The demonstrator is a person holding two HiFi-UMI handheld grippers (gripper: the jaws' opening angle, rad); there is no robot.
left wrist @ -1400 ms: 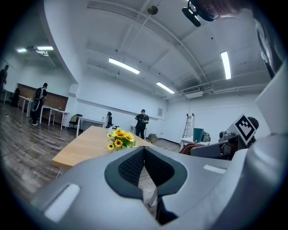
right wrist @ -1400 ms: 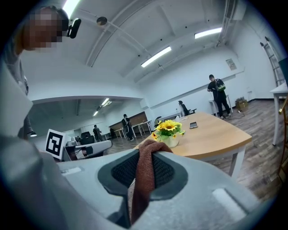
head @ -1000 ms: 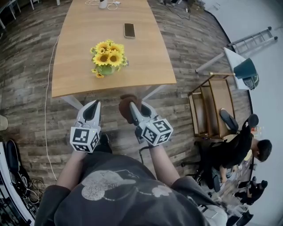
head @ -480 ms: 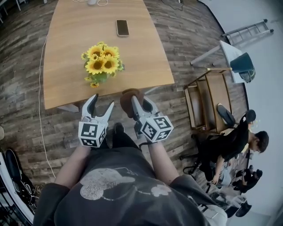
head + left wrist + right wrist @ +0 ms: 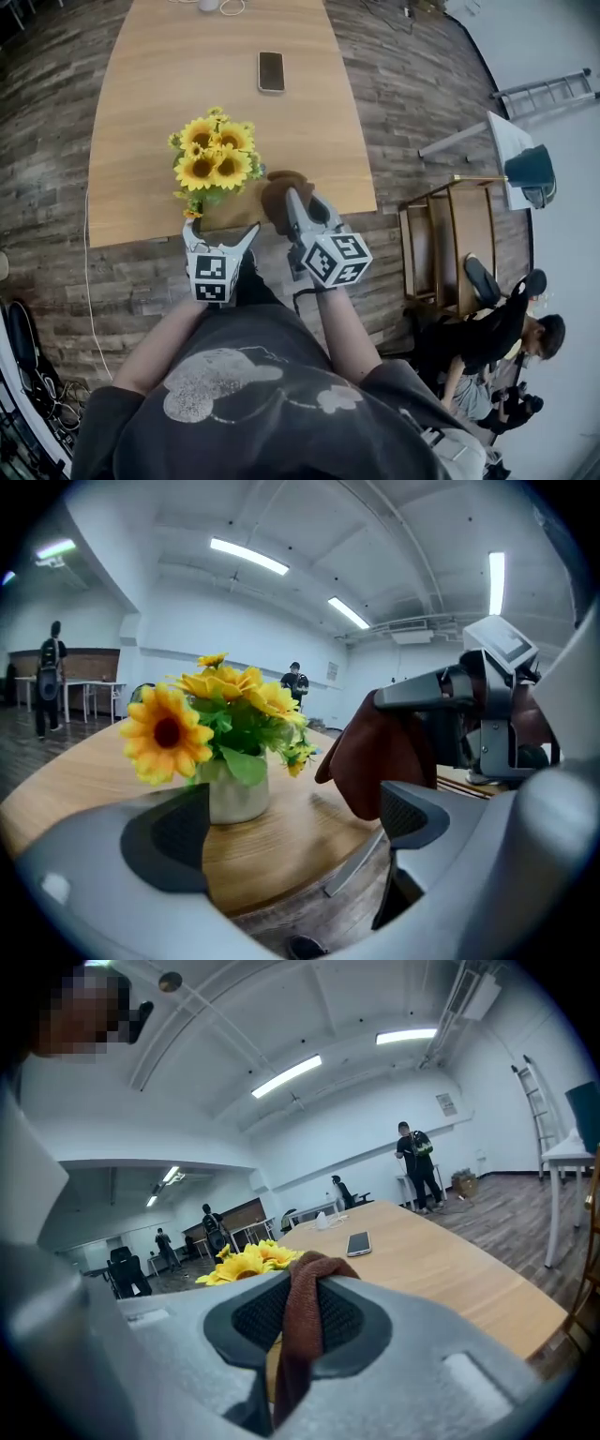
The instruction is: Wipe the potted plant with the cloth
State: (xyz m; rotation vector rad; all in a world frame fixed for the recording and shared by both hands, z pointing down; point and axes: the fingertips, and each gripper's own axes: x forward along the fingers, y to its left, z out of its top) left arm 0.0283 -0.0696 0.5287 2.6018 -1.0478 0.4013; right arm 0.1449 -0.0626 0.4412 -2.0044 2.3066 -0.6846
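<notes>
The potted plant (image 5: 211, 167), a bunch of yellow sunflowers in a small pale pot, stands upright on the wooden bench (image 5: 141, 103), close to its near edge. The person stands right at that edge with both grippers held out level with it. The left gripper (image 5: 221, 229) sits just short of the plant; its jaws have just been opening and stand wide apart with nothing between them, the pot showing beyond the gap. The right gripper (image 5: 300, 201) is just to the right of the flowers, its jaws pinched together on a brown cloth (image 5: 277, 194). The cloth bunches over the jaw tips and hangs down between the pads, near the blooms; whether it touches them I cannot tell. Farther up the bench a smartphone (image 5: 271, 71) lies flat, well apart from the plant. Off to the right, on the plank floor, stands a wooden shelf unit (image 5: 457, 246).
</notes>
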